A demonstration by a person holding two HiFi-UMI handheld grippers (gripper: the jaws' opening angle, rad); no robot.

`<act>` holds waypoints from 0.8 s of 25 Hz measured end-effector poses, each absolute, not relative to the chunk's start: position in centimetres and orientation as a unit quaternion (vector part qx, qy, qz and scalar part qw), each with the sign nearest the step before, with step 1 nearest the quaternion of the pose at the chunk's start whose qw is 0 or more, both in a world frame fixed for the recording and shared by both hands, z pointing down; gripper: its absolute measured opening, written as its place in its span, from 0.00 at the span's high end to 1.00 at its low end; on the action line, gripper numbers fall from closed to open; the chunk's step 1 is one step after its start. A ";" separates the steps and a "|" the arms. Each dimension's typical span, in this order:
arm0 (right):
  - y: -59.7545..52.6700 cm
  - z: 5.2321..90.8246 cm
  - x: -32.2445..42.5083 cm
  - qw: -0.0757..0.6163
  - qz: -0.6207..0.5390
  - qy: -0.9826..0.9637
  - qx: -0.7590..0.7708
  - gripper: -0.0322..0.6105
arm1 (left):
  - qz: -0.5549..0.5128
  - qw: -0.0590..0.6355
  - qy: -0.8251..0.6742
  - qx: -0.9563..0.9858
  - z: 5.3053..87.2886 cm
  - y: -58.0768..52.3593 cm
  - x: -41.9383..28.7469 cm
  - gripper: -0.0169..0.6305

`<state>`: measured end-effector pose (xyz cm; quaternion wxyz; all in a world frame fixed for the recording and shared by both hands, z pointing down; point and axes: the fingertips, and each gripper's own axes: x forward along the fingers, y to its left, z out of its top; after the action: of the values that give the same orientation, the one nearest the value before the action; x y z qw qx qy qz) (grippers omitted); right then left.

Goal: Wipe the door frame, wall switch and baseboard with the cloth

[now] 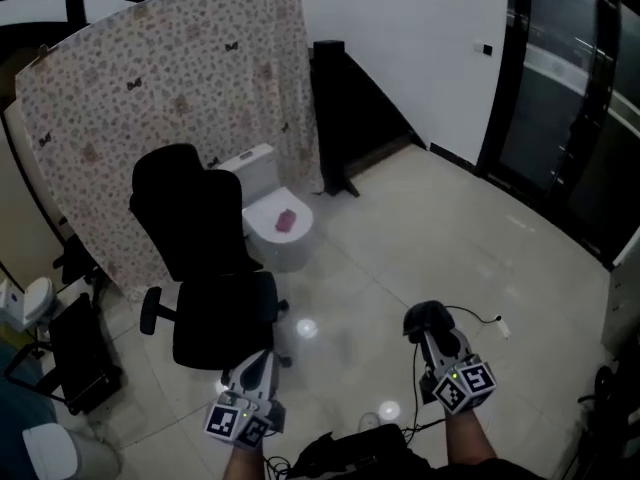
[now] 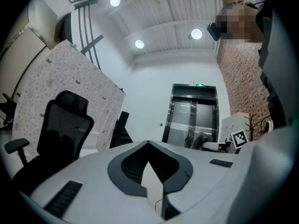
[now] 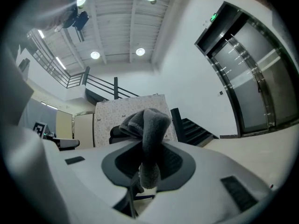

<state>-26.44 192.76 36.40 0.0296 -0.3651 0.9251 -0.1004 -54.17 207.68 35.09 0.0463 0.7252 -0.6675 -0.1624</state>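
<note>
A dark grey cloth (image 3: 148, 125) is bunched between the jaws of my right gripper (image 3: 145, 171), which is shut on it. In the head view that gripper (image 1: 432, 336) is low at the right over the floor, with the cloth (image 1: 427, 318) at its tip. My left gripper (image 1: 257, 361) is low at the left, shut with nothing in it (image 2: 149, 146). The dark door frame (image 1: 497, 78) stands far off at the upper right. A small wall switch (image 1: 486, 49) sits on the white wall beside it. A dark baseboard (image 1: 455, 158) runs along the wall's foot.
A black office chair (image 1: 205, 258) stands just ahead of my left gripper. Behind it are a white toilet (image 1: 275, 223) and a floral partition (image 1: 170, 98). Black stairs (image 1: 355, 108) rise along the wall. A thin cable (image 1: 490, 320) lies on the tiled floor.
</note>
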 end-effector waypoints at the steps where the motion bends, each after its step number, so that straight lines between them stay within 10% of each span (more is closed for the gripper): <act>1: 191.1 36.3 -25.3 0.032 -0.101 0.923 -0.369 0.84 | -0.158 0.044 -0.661 0.733 34.7 205.8 -53.1 0.99; 20: 167.0 41.9 -16.4 0.027 -0.138 0.845 -0.516 0.84 | -0.159 0.078 -0.533 0.828 36.7 170.1 -46.6 0.99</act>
<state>-16.36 166.96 41.86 0.0267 -0.5157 0.8451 -0.1381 -46.62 170.12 36.68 0.0776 0.8276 -0.5326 -0.1594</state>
